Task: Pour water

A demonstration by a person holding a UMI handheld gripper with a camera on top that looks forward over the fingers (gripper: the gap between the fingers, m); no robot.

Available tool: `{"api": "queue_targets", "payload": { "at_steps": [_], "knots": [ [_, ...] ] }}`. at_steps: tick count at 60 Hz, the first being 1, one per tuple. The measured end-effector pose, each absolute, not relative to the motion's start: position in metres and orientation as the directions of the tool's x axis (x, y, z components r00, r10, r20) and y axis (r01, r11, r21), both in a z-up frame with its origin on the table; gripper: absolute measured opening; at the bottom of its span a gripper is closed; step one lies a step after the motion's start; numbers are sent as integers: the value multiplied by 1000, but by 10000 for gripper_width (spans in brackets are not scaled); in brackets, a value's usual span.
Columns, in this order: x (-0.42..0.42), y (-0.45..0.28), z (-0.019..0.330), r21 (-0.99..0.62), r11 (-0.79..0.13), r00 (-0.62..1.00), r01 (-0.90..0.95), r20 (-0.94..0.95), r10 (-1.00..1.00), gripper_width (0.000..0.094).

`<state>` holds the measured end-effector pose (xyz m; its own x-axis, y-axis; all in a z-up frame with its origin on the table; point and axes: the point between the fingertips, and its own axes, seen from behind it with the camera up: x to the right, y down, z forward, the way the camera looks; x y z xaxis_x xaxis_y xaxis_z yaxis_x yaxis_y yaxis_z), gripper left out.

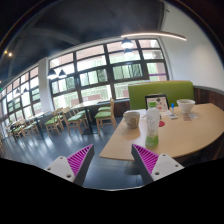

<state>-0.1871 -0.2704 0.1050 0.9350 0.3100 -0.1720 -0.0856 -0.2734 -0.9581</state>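
Observation:
My gripper is open and empty; its two magenta-padded fingers stand wide apart above a dark floor. Beyond them a light wooden table carries a tall clear cup near its front edge, just ahead of the right finger. Further back on the table are a white cup and a white bowl-shaped vessel. A small upright card stands between them. The fingers touch none of these.
A green bench seat runs behind the table. More tables and chairs stand to the left under large windows. Open dark floor lies between me and the table.

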Motion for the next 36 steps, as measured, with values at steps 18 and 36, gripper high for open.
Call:
{"api": "queue_targets", "payload": {
  "at_steps": [18,36],
  "knots": [
    [-85,-238,95,-978,-200,985,-60,-90,147,820],
    [-62,-122,97,-995,-98,995,-5,-15,98,821]
  ]
}}
